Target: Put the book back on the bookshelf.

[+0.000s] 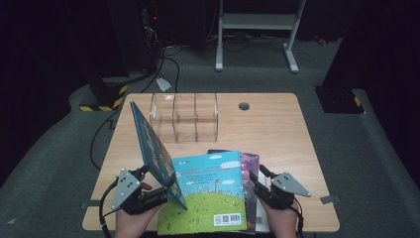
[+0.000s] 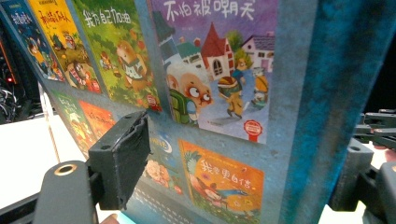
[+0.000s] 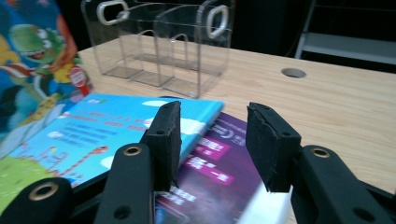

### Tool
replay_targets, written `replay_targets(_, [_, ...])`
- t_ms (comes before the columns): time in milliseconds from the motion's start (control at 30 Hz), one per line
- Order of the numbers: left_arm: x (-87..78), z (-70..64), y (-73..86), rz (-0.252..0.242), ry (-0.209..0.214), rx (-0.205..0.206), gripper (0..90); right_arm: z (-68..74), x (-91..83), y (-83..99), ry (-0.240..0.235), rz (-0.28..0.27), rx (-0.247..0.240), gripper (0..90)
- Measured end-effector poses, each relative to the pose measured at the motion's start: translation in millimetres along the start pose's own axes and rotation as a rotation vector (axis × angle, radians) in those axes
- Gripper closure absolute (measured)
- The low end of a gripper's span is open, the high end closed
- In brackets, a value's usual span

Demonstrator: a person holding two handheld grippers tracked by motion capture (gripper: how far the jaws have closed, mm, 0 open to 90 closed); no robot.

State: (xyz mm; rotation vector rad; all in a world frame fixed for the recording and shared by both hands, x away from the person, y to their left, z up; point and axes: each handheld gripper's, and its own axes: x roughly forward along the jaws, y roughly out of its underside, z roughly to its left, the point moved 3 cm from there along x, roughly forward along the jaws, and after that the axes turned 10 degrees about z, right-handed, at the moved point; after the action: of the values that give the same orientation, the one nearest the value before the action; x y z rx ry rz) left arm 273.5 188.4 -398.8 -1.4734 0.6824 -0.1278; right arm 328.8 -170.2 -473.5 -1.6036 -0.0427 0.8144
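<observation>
Books: 1 upright (image 1: 151,148) clamped in L gripper (image 1: 161,191), 2 flat; R gripper (image 1: 257,181) fingers wide.

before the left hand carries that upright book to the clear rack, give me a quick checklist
1. Left gripper clamped on the teal book: ok, jaws on both faces near its lower edge.
2. Book clear of the stack: ok, it stands tilted, lifted off the light blue book.
3. Clear rack slots free: ok, all compartments look empty.
4. Path to the rack: ok, bare table between them.
5. Right gripper out of the way: ok, open over the purple book, holding nothing.
6. Grip firmness: cannot tell.
</observation>
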Motion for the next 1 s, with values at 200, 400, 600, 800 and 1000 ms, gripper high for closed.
replay_targets(200, [-3.4, 1.9, 1.4, 0.005, -0.005, 0.0, 25.2, -8.1, 0.6, 0.5, 0.01, 0.0, 0.037, 55.8])
replay_targets(400, [-7.7, 4.9, 1.8, 0.011, -0.014, 0.014, 31.1, -2.1, 4.8, -0.6, -0.008, 0.006, 0.017, 55.8])
replay_targets(600, [-10.3, 6.8, 2.9, 0.013, -0.027, 0.026, 36.2, -2.1, 5.2, -1.7, -0.012, 0.002, 0.017, 55.9])
replay_targets(800, [-14.1, 7.8, 4.2, 0.017, -0.05, 0.046, 41.2, -2.6, 6.9, -2.4, -0.014, 0.005, 0.023, 56.1])
replay_targets(1000, [-16.8, 9.5, 5.0, 0.014, -0.068, 0.051, 48.5, -0.3, 9.0, -2.8, -0.022, 0.004, 0.015, 56.1])
